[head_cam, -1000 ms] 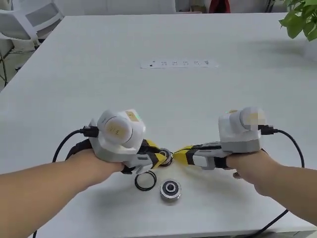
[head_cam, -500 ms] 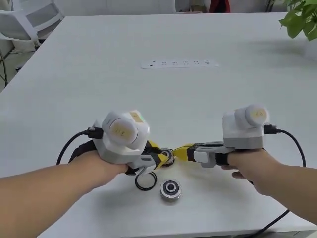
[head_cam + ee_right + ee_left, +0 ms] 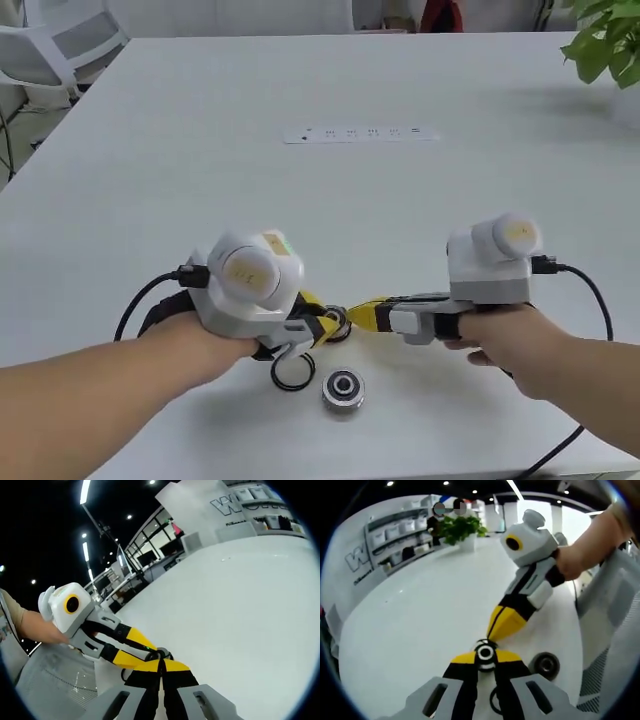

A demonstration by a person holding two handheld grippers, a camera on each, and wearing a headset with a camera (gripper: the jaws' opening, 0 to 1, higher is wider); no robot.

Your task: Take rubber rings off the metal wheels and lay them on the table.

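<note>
Yellow fingers [image 3: 465, 658] of your left gripper [image 3: 325, 322] pinch a metal wheel [image 3: 485, 653], your right gripper [image 3: 360, 315] touches its rim with fingers pressed together, and one rubber ring [image 3: 292, 368] lies loose on the counter [image 3: 400, 200] just beside them.

held wheel [image 3: 335, 319]: ring seemingly on | loose ring [image 3: 292, 370]: flat | second wheel [image 3: 343, 388]: flat
</note>
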